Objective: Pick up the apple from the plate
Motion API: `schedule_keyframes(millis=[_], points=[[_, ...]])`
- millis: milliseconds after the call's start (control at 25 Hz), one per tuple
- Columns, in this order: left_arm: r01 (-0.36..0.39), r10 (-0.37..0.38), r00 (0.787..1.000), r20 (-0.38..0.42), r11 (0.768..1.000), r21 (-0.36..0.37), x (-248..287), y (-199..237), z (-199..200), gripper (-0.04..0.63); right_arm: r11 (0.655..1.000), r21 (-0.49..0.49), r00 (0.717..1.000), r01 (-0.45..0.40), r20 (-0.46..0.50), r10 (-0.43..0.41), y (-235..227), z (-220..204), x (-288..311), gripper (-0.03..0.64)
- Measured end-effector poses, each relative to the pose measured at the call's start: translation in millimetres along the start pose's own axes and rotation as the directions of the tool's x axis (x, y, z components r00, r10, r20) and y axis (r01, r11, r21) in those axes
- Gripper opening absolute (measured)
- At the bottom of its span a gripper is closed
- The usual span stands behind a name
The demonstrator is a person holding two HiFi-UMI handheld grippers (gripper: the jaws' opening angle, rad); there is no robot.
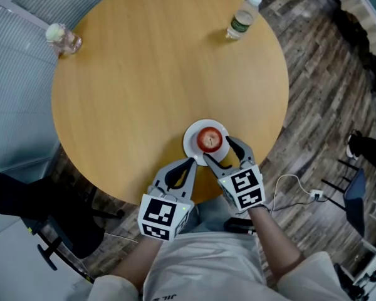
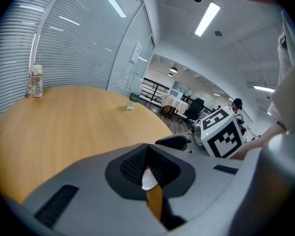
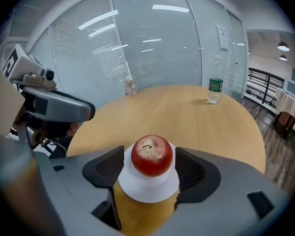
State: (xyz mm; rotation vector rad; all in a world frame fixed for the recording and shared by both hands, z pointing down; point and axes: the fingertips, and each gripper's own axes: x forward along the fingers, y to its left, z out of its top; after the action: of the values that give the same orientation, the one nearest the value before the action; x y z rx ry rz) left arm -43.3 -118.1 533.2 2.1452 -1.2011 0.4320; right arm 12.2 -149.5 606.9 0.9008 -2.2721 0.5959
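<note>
A red apple (image 1: 209,138) sits on a small white plate (image 1: 192,142) near the table's near edge. My right gripper (image 1: 225,154) is at the plate's near right side, and it is open. In the right gripper view the apple (image 3: 152,155) stands on the plate (image 3: 148,190) between the two dark pads (image 3: 109,168), with a gap showing on each side. My left gripper (image 1: 190,164) is just left of the plate, over the table edge, and it is shut with nothing in it. In the left gripper view its pads (image 2: 135,162) meet at the tip.
The round wooden table (image 1: 150,86) carries a water bottle (image 1: 243,17) at the far right and a small clear jar (image 1: 64,38) at the far left. A dark chair (image 1: 44,218) stands at the lower left. White cables (image 1: 294,187) lie on the wood floor at the right.
</note>
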Motion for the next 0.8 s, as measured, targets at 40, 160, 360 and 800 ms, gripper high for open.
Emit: schedule_keyframes(millis=[40,160,360,800], points=[[-0.003,0.003,1.0,0.0,1.0,-0.004,0.1,1.4,0.0,0.003,1.0,-0.001,1.0,0.005,-0.005,-0.005,-0.5,-1.6,1.7,0.328],[-0.01,0.01,1.0,-0.011,1.0,-0.01,0.0,5.7,-2.9,0.003,1.0,-0.004,1.0,0.023,-0.014,-0.023,-3.4,-4.3,6.5,0.348],[-0.013,0.013,1.0,-0.012,0.999,-0.029,0.9,8.8,-3.3,0.003,1.0,0.006,1.0,0.011,-0.029,-0.011,-2.2,-7.0,17.0,0.364],[-0.017,0.016,1.0,-0.012,0.999,-0.044,2.8,14.6,-0.5,0.003,1.0,0.012,0.998,0.007,-0.057,-0.006,-4.6,-9.6,32.8,0.379]])
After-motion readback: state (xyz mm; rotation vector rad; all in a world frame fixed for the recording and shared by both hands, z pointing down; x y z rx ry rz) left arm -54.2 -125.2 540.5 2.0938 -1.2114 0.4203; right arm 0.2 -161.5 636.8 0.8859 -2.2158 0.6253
